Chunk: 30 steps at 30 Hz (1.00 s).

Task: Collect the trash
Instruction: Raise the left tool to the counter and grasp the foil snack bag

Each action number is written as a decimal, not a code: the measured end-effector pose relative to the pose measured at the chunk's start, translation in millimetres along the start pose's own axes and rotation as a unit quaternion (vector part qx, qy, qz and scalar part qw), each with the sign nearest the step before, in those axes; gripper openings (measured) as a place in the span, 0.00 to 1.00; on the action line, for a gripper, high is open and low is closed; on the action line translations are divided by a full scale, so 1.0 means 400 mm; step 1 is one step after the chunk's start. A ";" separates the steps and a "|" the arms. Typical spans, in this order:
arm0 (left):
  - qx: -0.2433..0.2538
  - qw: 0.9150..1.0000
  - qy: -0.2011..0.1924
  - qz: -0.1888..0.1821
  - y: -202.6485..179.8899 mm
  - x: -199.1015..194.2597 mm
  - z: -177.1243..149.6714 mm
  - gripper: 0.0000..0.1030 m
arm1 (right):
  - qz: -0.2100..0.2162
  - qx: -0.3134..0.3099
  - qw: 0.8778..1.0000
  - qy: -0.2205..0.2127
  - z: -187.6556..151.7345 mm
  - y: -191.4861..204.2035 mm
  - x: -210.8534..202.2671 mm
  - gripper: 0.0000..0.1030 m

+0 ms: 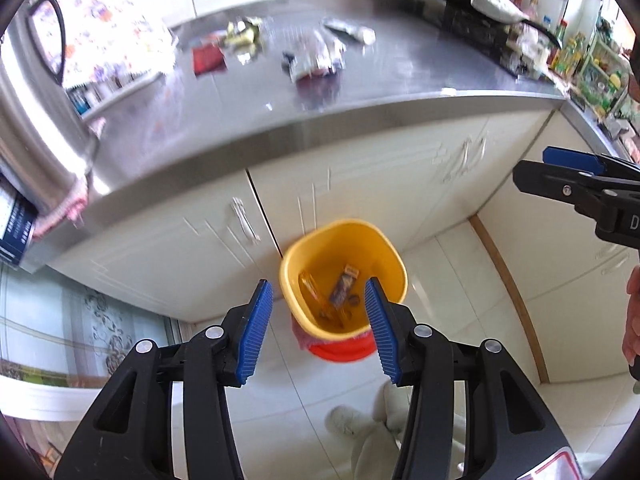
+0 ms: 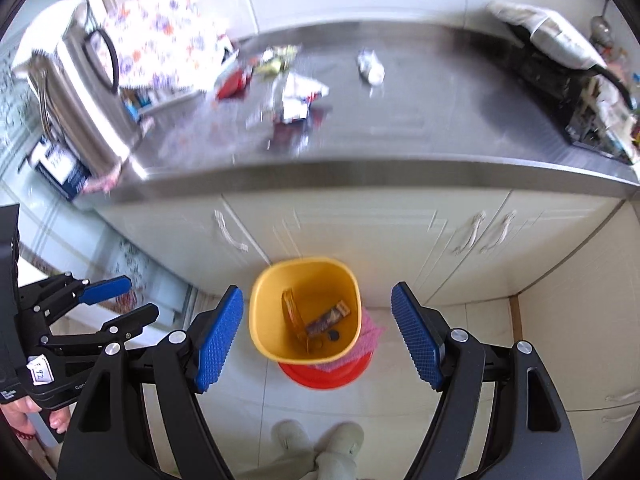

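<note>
A yellow bin (image 1: 296,300) stands on the floor against the cabinets, on a red base; it also shows in the right wrist view (image 2: 260,320). Wrappers (image 1: 342,290) lie inside it. Several pieces of trash lie on the steel counter: a red wrapper (image 1: 208,60), a yellow-green wrapper (image 1: 242,32), white crumpled packets (image 1: 316,58) and a white tube (image 1: 352,32). My left gripper (image 1: 319,326) is open and empty above the bin. My right gripper (image 2: 318,336) is open and empty, also above the bin. Each gripper shows in the other's view, at the edge.
A steel kettle (image 2: 80,92) and a floral cloth (image 2: 160,36) stand at the counter's left. A black rack (image 2: 560,92) with a white cloth is at the right. Bottles (image 1: 576,52) line the far right. Cabinet doors (image 2: 360,232) are below the counter. My slippers (image 2: 320,448) are on the floor.
</note>
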<state>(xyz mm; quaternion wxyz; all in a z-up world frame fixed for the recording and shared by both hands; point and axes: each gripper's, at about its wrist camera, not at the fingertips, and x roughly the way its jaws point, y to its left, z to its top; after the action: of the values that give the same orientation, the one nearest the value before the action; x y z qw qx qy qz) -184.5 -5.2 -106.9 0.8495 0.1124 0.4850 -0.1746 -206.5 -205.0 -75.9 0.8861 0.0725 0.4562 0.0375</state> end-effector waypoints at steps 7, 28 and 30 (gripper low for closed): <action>-0.034 0.999 -0.031 0.018 0.024 -0.030 0.069 0.52 | -0.016 0.012 0.999 -0.037 0.062 -0.004 -0.031 0.75; -0.117 0.992 -0.045 0.002 0.016 0.165 0.403 0.80 | -0.021 -0.005 0.999 -0.049 0.422 -0.137 0.212 0.89; -0.117 0.992 -0.042 0.003 0.011 0.187 0.428 0.80 | -0.020 -0.009 0.999 -0.047 0.452 -0.141 0.239 0.89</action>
<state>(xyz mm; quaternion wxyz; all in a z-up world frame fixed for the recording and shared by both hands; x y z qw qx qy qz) -13.2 -76.8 -85.1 0.8770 0.0057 0.4656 -0.1186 -3.8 -265.1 -58.1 0.9076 0.0569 0.4153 0.0210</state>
